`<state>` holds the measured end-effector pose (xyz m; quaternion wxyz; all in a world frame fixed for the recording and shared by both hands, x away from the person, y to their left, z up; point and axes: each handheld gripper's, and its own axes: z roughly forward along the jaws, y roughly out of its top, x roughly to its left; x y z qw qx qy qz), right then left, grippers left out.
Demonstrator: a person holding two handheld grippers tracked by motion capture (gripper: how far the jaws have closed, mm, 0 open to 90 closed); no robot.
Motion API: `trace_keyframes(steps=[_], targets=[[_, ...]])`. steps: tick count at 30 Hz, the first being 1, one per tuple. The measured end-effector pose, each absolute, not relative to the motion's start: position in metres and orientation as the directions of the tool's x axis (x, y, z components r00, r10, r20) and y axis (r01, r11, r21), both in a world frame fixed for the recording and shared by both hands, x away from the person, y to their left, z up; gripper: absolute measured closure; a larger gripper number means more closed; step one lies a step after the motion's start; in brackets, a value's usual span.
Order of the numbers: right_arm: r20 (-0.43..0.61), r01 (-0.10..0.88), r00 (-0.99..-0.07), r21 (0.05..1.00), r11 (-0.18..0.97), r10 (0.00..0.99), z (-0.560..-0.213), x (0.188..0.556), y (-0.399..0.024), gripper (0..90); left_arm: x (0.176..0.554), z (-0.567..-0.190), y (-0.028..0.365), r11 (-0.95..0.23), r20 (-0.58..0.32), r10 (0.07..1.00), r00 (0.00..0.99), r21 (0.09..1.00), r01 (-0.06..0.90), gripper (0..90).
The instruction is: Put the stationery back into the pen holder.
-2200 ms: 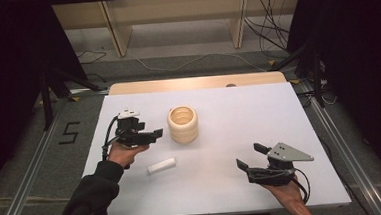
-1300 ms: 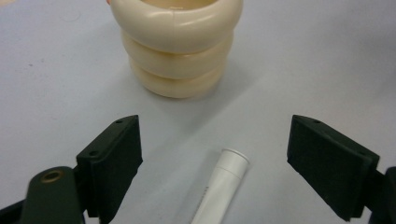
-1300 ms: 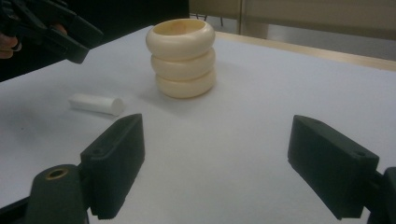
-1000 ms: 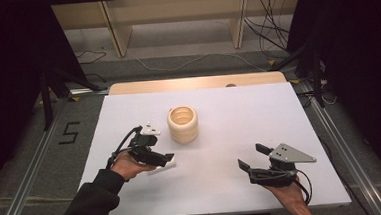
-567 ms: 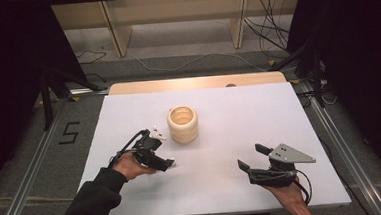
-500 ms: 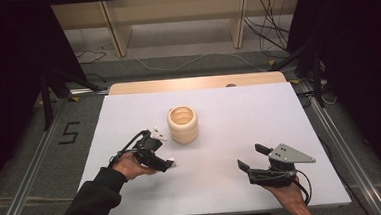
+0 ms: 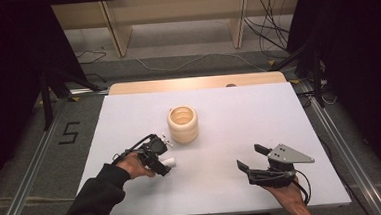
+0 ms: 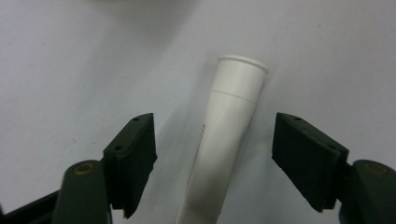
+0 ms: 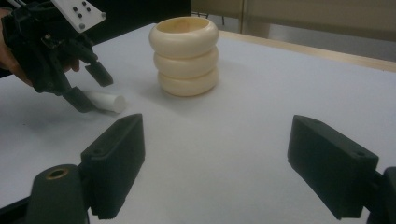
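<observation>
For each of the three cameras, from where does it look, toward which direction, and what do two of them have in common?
High view: above the table's near side, facing forward and down on the white table; both forearms, left gripper and right gripper.
Left gripper view: on that gripper, facing down; its jaws, just closing, flank the white plastic tube without touching.
Right gripper view: low on that gripper, facing level at the cream ribbed ring-stack holder; own open jaws.
Shared: both gripper views show the tube.
</observation>
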<state>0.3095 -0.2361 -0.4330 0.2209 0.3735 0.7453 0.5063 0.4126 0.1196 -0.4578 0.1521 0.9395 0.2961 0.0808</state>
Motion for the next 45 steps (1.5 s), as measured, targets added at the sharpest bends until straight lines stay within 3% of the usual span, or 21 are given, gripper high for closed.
trace_keyframes(steps=[32, 45], targets=[[0.051, 0.335, -0.622, 0.919, 0.207, 0.781, -0.4331, 0.3096, -0.2361, 19.8, 0.4130, -0.4618, 0.1113, -0.842, 0.071, 0.499, 0.864, 0.275, 0.464, 67.6], [0.049, 0.332, -0.621, 0.920, 0.206, 0.783, -0.4327, 0.3096, -0.2370, 19.8, 0.4153, -0.4525, 0.1172, -0.816, 0.045, 0.515, 0.856, 0.333, 0.473, 69.0]])
